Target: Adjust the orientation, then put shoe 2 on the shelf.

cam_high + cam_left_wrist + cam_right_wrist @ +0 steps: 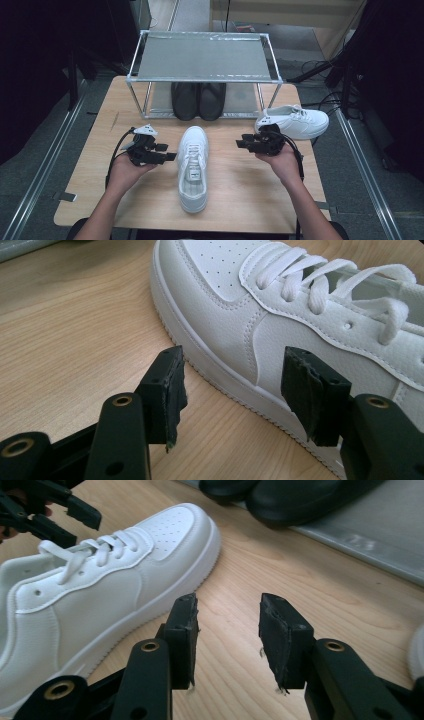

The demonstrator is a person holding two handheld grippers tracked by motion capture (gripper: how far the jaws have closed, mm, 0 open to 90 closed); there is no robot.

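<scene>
A white sneaker [193,167] lies in the middle of the wooden table [250,200], toe toward the rack. My left gripper [169,156] sits just left of it, jaws open and pointing at its side. In the left gripper view the sneaker's side [280,305] lies just beyond the open left gripper [232,375], no pad touching it. My right gripper [241,144] hovers a short gap to the sneaker's right, open and empty. In the right gripper view the sneaker [100,585] lies left of the right gripper [227,615], bare wood between the pads.
A second white sneaker [295,122] lies at the table's right edge. A metal-framed rack [202,57] stands at the back, with a pair of black shoes [198,100] on its lower shelf, also in the right gripper view [295,495]. The left gripper [45,510] shows there too.
</scene>
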